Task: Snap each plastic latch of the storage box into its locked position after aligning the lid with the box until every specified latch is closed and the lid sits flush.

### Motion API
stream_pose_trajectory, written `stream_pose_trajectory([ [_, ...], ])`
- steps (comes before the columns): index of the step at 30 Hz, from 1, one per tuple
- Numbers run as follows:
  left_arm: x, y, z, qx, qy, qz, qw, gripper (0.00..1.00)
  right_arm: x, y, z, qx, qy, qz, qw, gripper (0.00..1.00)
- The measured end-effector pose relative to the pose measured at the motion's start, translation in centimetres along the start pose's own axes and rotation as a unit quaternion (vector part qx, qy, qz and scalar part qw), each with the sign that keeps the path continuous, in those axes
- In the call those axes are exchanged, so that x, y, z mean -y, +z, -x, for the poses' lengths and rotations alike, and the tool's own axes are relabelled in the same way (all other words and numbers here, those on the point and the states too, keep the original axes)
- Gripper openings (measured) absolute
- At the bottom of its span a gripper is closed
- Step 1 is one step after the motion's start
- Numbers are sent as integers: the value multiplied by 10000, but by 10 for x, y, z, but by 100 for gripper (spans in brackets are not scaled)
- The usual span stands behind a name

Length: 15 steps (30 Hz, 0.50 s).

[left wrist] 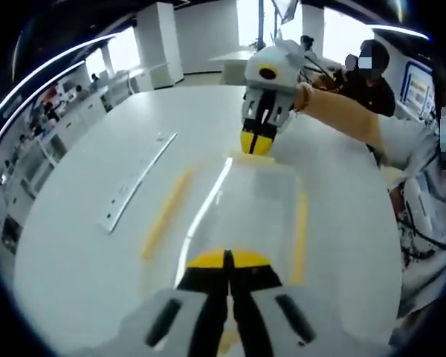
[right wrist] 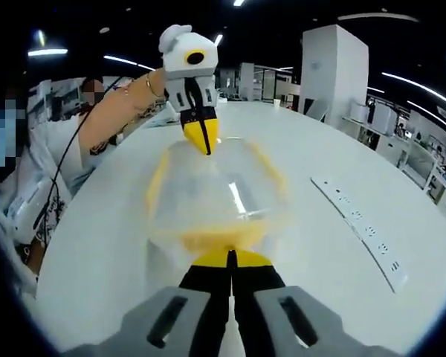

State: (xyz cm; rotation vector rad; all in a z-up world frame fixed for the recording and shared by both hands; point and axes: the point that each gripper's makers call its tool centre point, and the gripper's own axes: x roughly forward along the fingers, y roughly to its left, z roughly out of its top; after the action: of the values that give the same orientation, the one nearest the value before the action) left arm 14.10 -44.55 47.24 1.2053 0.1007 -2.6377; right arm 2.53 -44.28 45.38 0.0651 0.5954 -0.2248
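Clear plastic storage box with yellow latches [left wrist: 245, 208] mid white round tabletop [left wrist: 82, 253]. Left tongs [left wrist: 227, 260] and right tongs [right wrist: 229, 260] clenched, pressing opposite end latches. Risk: uneven pressure tips lid, latch misses.

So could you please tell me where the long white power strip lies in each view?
Left gripper view: long white power strip lies left of the clear plastic storage box.
Right gripper view: it lies right of the box.
Shared landmark: the box's yellow side latches.
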Motion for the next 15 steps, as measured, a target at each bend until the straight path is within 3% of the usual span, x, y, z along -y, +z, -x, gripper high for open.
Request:
stream_pose_trajectory([
  [4,-1,3,-1,18,-26,-5,10000,0,-1,-1,0,-192,-33,52,9998,0],
  [8,0,4,-3,31,-55,-26,10000,0,1,-3,-1,-170,-35,-52,9998,0],
  [10,1,6,-3,17,-50,-55,10000,0,-13,-19,-18,-705,265,90,9971,0],
  [11,1,5,-4,3,-44,-49,10000,0,-4,-13,-20,-580,101,245,9980,0],
  [12,1,5,-4,15,-42,-55,10000,0,1,-8,-20,-334,26,-33,9994,0],
  [15,0,4,-5,56,-77,-39,9999,0,2,-12,-25,-383,57,40,9992,0],
])
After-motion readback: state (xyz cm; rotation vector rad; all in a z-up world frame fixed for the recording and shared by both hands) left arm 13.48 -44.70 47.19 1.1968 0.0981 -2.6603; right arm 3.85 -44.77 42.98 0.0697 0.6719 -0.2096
